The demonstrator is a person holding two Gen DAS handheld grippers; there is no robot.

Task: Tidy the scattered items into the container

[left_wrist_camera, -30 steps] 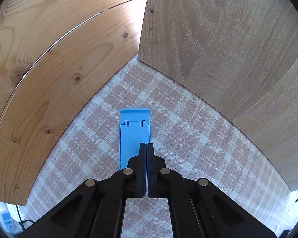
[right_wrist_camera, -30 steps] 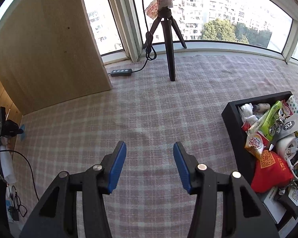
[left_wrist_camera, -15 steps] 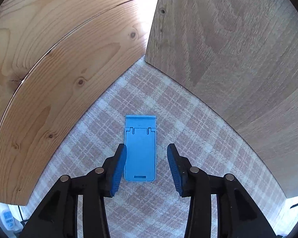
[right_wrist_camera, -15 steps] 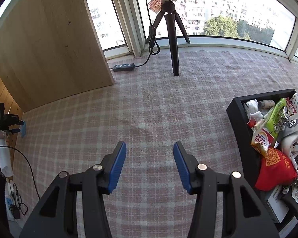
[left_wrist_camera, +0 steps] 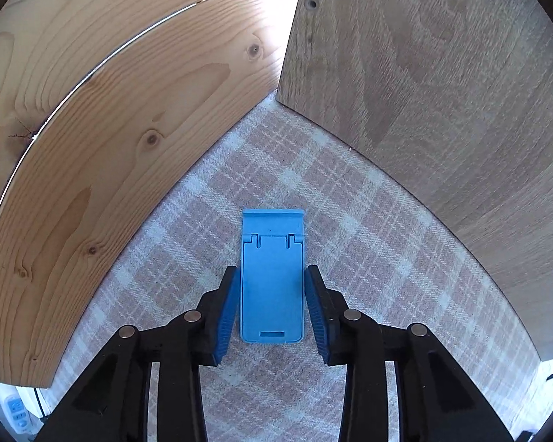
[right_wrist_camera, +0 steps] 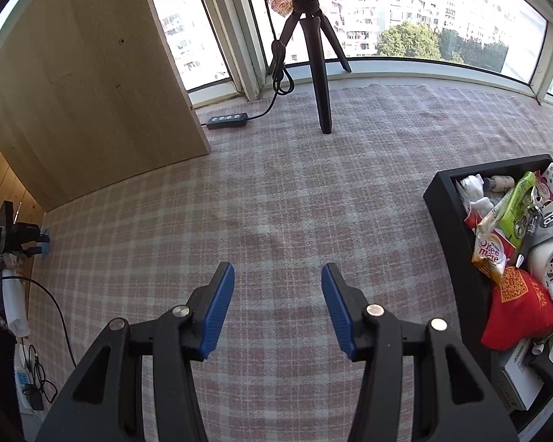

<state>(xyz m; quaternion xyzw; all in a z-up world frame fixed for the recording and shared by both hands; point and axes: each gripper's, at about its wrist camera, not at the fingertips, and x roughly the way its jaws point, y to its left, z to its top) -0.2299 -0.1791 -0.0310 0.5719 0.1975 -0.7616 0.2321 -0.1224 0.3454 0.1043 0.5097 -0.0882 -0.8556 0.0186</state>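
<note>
A flat blue plastic phone stand (left_wrist_camera: 272, 276) lies on the plaid cloth in a corner between two wooden panels. My left gripper (left_wrist_camera: 272, 276) is open with a finger on each side of the stand, close to its long edges; I cannot tell if the pads touch it. My right gripper (right_wrist_camera: 277, 276) is open and empty above bare plaid cloth. The black container (right_wrist_camera: 449, 228) stands at the right in the right wrist view, full of packets, a red pouch and other small items. The left gripper and the blue stand show small at the far left of that view (right_wrist_camera: 44, 243).
A pine panel (left_wrist_camera: 103, 140) stands left of the stand and a darker wooden board (left_wrist_camera: 424, 73) right of it, meeting just beyond it. In the right wrist view a black tripod (right_wrist_camera: 319, 73) and a power strip (right_wrist_camera: 226, 120) stand by the window.
My left gripper went from shut to open, then moved forward so its fingers now flank the blue stand. My right gripper stayed open and shifted slightly over the cloth.
</note>
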